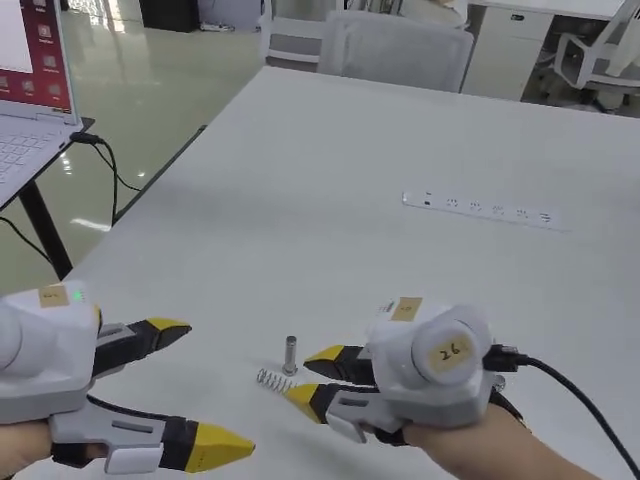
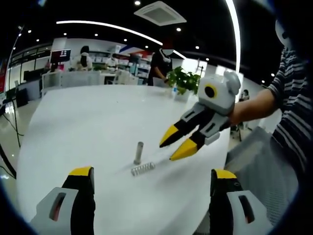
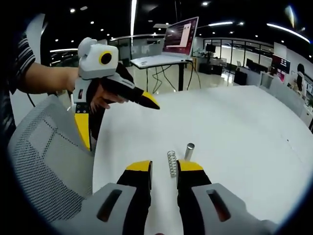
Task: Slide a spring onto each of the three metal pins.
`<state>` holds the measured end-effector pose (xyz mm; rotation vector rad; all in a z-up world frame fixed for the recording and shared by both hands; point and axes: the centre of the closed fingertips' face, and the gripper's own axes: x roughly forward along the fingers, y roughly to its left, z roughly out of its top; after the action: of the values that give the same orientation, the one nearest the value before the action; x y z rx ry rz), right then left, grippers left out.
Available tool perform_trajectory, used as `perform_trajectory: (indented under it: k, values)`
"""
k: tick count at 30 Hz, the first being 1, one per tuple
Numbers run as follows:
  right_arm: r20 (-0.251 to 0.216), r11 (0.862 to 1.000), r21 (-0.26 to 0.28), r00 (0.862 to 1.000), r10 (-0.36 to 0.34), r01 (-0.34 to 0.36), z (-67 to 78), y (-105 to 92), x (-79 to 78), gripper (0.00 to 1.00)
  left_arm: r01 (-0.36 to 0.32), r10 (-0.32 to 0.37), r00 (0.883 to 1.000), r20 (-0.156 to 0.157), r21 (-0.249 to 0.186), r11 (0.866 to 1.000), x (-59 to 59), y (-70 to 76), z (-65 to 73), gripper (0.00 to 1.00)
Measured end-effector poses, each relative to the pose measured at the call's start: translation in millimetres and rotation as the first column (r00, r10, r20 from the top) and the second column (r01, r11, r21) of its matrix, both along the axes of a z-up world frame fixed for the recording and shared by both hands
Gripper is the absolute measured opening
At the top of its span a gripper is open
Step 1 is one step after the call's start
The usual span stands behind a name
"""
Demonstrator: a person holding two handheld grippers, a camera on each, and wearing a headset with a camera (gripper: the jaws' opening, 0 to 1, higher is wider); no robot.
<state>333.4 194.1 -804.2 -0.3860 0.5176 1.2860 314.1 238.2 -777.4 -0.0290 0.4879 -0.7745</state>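
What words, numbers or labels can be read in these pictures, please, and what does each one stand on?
"26": handwritten on the rear sticker of the right gripper.
The top sticker on the same gripper: too blurred to read.
The tan sticker on the left gripper: too blurred to read.
The laptop screen: text too small to read.
The power strip: markings too small to read.

The table [image 1: 350, 180] was smooth, matt white; the pin [image 1: 291, 354] was grey metal with a dull sheen; the spring [image 1: 271, 381] was bright metal wire; the left gripper [image 1: 215, 388] and right gripper [image 1: 300, 375] had matt white and grey plastic shells with smooth yellow tips; the floor [image 1: 150, 70] was glossy.
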Motion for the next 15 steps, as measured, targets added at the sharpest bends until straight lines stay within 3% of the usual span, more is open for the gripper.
perform_trajectory:
  k: [15]
  values:
    - [-0.022, 0.996, -0.093, 1.000, -0.005, 0.003, -38.4, 16.2, 11.0, 0.16, 0.017, -0.017, 1.000, -0.006, 0.038, 0.999, -5.5, 3.0, -2.7, 0.96]
